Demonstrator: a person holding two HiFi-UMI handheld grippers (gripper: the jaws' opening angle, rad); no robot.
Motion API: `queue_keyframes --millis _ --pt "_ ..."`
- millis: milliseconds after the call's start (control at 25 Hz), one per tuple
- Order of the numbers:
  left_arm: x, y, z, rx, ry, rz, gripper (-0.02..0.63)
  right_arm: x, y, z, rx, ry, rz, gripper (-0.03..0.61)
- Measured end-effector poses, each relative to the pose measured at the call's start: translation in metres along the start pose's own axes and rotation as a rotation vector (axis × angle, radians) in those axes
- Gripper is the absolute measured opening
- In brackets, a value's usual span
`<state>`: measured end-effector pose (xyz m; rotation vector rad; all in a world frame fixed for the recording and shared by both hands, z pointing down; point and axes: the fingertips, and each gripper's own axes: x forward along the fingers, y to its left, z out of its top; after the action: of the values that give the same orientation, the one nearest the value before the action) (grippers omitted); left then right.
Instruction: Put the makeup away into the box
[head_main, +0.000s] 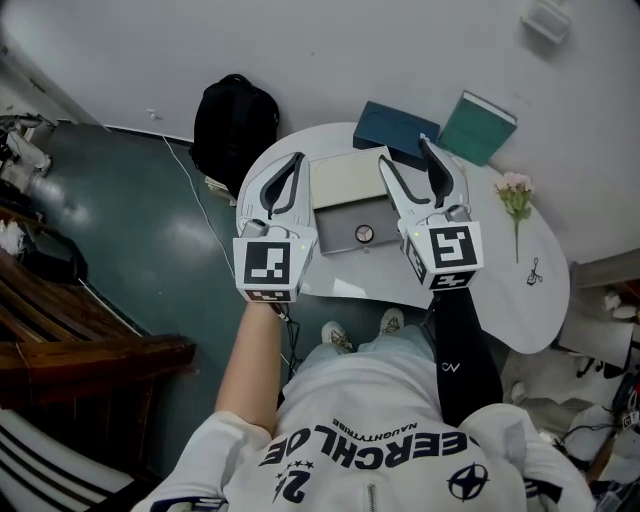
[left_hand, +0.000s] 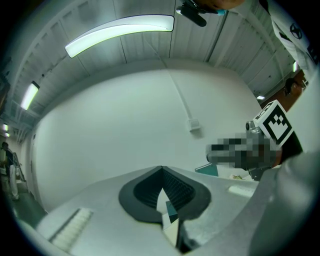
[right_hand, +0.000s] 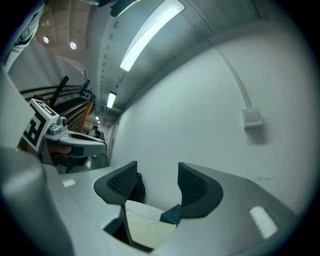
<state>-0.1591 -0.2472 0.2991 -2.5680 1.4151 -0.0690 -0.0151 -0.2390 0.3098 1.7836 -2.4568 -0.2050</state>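
Observation:
An open grey box (head_main: 340, 238) sits on the white round table (head_main: 520, 310), its cream-lined lid (head_main: 345, 178) tipped back. A small round compact (head_main: 364, 234) lies inside it. Both grippers are held level, high above the table. My left gripper (head_main: 297, 158) hovers over the box's left edge with its pads together and nothing in them; the left gripper view shows the same (left_hand: 161, 170). My right gripper (head_main: 404, 150) hangs over the box's right edge. Its jaws stand apart and empty (right_hand: 157, 172), with the cream lid (right_hand: 145, 220) far below them.
A dark blue box (head_main: 395, 128) and a teal box (head_main: 478, 125) lie at the table's far side. Pink flowers (head_main: 515, 195) and a small black item (head_main: 535, 272) rest on the right. A black backpack (head_main: 233, 125) stands on the floor by the wall.

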Motion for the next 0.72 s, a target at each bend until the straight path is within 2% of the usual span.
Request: queue_keyframes --millis 200,480,720 --pt "0.028 -0.035 0.010 0.006 -0.020 -0.059 0.002 -0.019 -0.039 -0.005 -0.005 0.011 -0.047 0.287" --pt "0.082 -0.111 0.031 0.017 -0.049 -0.158 0.002 -0.048 -0.116 -0.012 0.006 0.012 -0.110 0.285" --pt "0.119 -0.169 0.046 0.018 -0.082 -0.210 0.002 -0.078 -0.177 -0.020 0.015 0.003 -0.161 0.285"
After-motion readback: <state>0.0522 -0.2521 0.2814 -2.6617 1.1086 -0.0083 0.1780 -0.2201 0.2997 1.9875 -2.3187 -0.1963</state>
